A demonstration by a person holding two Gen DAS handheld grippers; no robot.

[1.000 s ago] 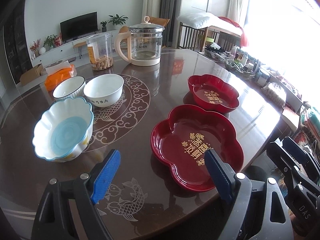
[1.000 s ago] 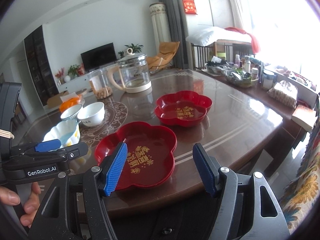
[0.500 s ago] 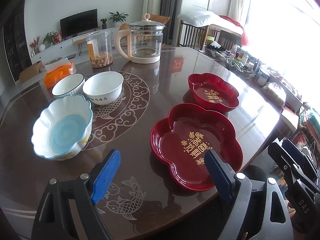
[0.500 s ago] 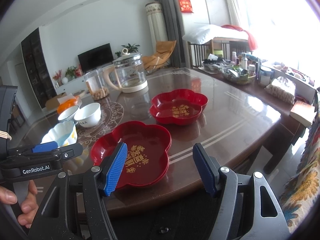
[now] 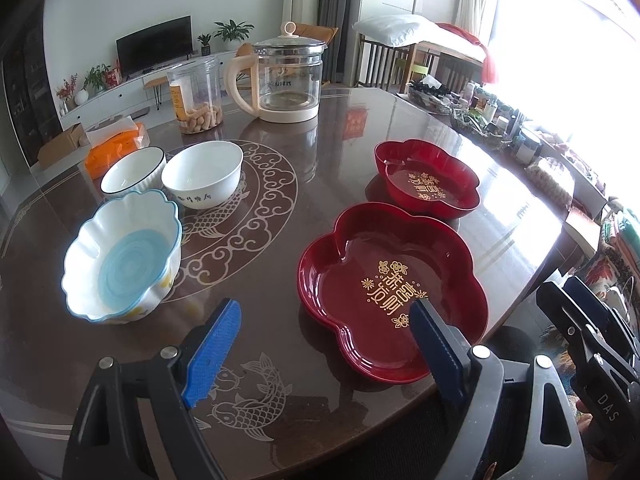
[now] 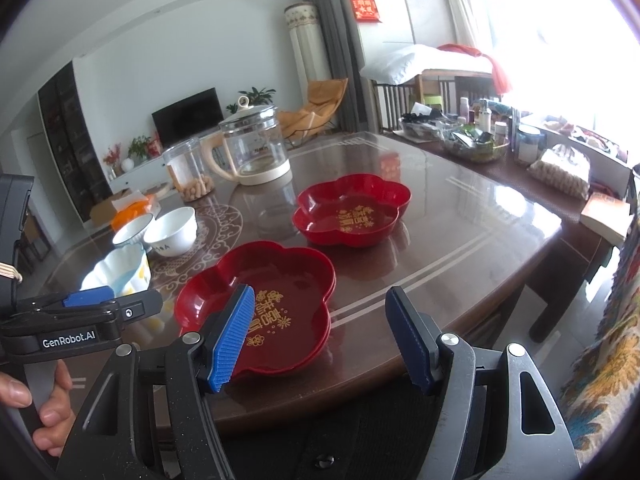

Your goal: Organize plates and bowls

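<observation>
Compared with a second ago, the left hand-held gripper is sitting slightly further forward over the desk, so the bowls and plates are lying a little lower in its view, while the right hand-held gripper is hanging back off the near desk edge, where the scene is reading slightly higher and further left than before. Both are standing with their blue pads wide apart and gripping nothing. None of the dishes are shifting relative to one another. In the left wrist view, the large red plate is resting at 3 o'clock from centre, just beyond the right finger, with the small red plate just behind it at 1 o'clock. The scalloped blue bowl is sitting at 9 o'clock, and the plain white bowl and the dark-rimmed bowl are standing side by side just behind it at 10 o'clock. The glass kettle and the snack jar are standing at 12 o'clock, well apart from the dishes.
</observation>
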